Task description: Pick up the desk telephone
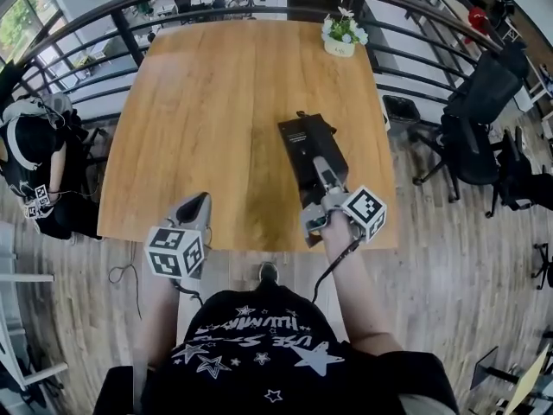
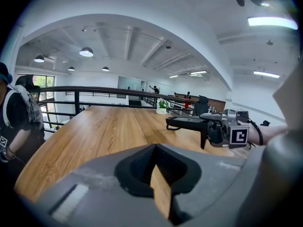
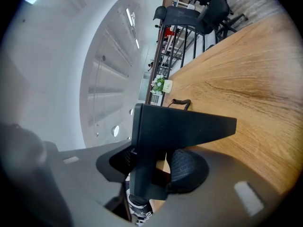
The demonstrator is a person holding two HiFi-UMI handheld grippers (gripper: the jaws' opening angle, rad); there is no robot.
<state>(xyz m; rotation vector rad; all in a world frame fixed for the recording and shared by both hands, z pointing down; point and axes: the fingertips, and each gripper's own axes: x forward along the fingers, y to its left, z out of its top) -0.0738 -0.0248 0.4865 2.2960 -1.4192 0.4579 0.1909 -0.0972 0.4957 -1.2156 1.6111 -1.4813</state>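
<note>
One telephone (image 1: 309,150), one wooden table (image 1: 207,102), one pot of flowers (image 1: 343,36) — and two tools, the left gripper (image 1: 197,204) and the right gripper (image 1: 323,180). One bystander (image 1: 28,158) (the office chairs overlap too much to count).

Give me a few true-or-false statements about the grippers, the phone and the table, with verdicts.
1. The right gripper is clamped on the black desk telephone. True.
2. The left gripper holds the telephone too. False: its jaws are together on nothing, apart from the phone.
3. A flower pot stands at the table's far edge. True.
4. The office chairs stand on the left gripper's side. False: they are on the right gripper's side.
</note>
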